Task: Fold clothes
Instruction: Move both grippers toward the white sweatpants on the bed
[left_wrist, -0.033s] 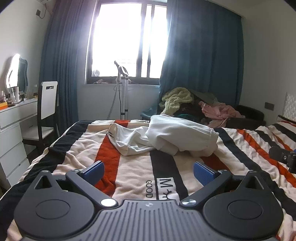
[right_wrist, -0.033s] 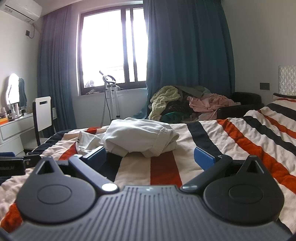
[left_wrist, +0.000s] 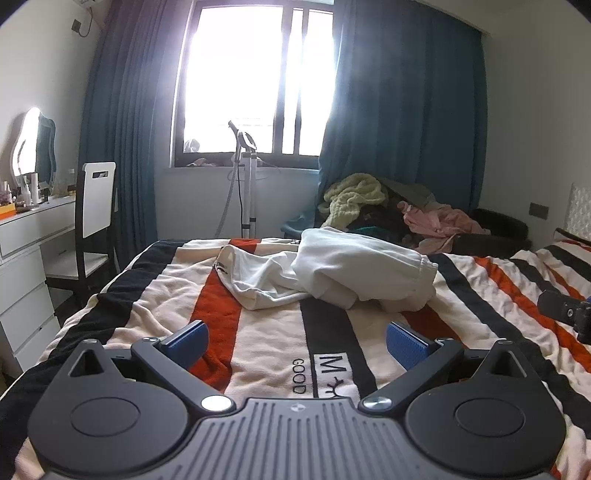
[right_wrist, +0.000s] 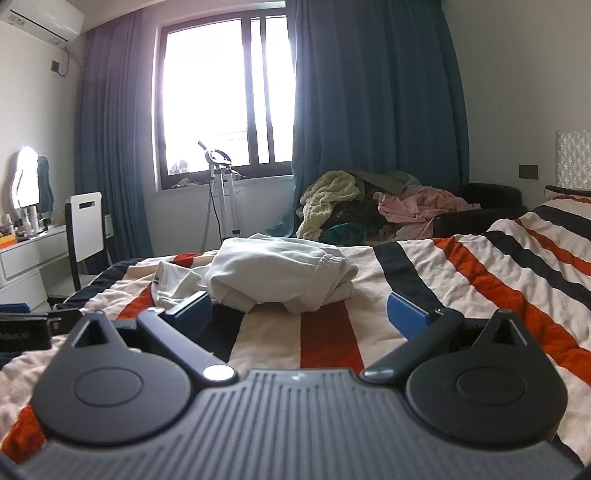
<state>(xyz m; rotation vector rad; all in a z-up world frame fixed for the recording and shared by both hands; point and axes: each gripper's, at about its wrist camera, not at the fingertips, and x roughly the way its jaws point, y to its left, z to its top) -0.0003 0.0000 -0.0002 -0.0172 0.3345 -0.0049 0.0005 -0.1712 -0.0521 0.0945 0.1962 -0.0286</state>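
Observation:
A crumpled white garment (left_wrist: 332, 273) lies in a heap on the striped bed cover (left_wrist: 266, 343), ahead of both grippers; it also shows in the right wrist view (right_wrist: 273, 277). My left gripper (left_wrist: 297, 341) is open and empty, low over the bed, a short way in front of the garment. My right gripper (right_wrist: 299, 310) is open and empty, its blue pads (right_wrist: 406, 314) close to the garment's near edge, apart from it. The right gripper shows at the right edge of the left wrist view (left_wrist: 565, 314); the left gripper shows at the left edge of the right wrist view (right_wrist: 26, 328).
A pile of other clothes (left_wrist: 388, 210) sits on a dark seat beyond the bed. A garment steamer stand (left_wrist: 247, 184) is under the window. A white desk (left_wrist: 26, 251) and chair (left_wrist: 94, 206) stand left of the bed.

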